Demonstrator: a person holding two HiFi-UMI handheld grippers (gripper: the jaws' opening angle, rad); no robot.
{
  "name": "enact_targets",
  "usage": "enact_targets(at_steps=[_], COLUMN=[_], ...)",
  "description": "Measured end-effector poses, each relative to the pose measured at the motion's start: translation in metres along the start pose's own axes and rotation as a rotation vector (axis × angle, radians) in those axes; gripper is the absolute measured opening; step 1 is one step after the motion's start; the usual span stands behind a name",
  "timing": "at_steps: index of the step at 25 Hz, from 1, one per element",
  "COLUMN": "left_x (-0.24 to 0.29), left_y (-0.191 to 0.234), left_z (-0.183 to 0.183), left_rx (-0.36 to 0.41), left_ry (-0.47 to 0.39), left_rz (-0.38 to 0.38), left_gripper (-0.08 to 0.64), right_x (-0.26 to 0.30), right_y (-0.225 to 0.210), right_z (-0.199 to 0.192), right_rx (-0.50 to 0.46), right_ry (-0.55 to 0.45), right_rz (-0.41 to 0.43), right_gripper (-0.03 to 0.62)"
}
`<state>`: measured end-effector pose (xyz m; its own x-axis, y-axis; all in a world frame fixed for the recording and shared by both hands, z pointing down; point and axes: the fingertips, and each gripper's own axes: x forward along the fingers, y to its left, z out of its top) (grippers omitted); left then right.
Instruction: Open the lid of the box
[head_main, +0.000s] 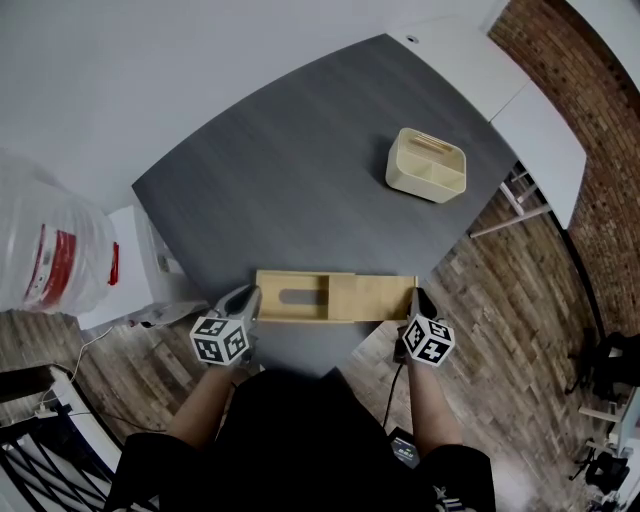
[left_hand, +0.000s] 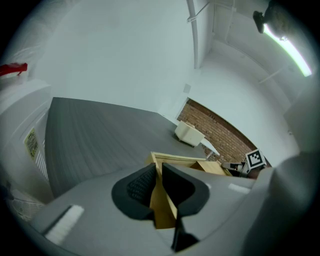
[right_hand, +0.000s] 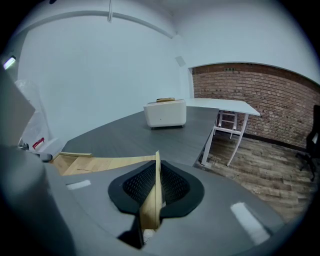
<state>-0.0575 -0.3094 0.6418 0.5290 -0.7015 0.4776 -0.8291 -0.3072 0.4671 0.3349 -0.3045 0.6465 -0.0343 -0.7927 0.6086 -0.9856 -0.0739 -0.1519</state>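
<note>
Nearest, the left claw pinches the left end wall of the wooden box, its pads pressed on the wood in the left gripper view. The right claw is clamped on the thin right edge of the lid, seen edge-on between the pads in the right gripper view. The box lies along the near edge of the dark grey surface, its lid drawn partly out to the right, with a cream container well apart on the far side.
</note>
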Motion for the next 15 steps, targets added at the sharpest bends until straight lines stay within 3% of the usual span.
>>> enact_targets(at_steps=[7, 15], left_x=[0.0, 0.0014], left_y=[0.0001, 0.0005], left_z=[0.0007, -0.0002], left_rx=[0.001, 0.011], left_ry=[-0.005, 0.025], left_rz=[0.019, 0.039], left_gripper=[0.04, 0.038], right_x=[0.002, 0.0034], right_y=[-0.0061, -0.0045], right_z=[0.0011, 0.0019], right_rx=[0.001, -0.074], right_ry=[0.001, 0.009], right_rz=[-0.025, -0.03], right_gripper=[0.035, 0.032])
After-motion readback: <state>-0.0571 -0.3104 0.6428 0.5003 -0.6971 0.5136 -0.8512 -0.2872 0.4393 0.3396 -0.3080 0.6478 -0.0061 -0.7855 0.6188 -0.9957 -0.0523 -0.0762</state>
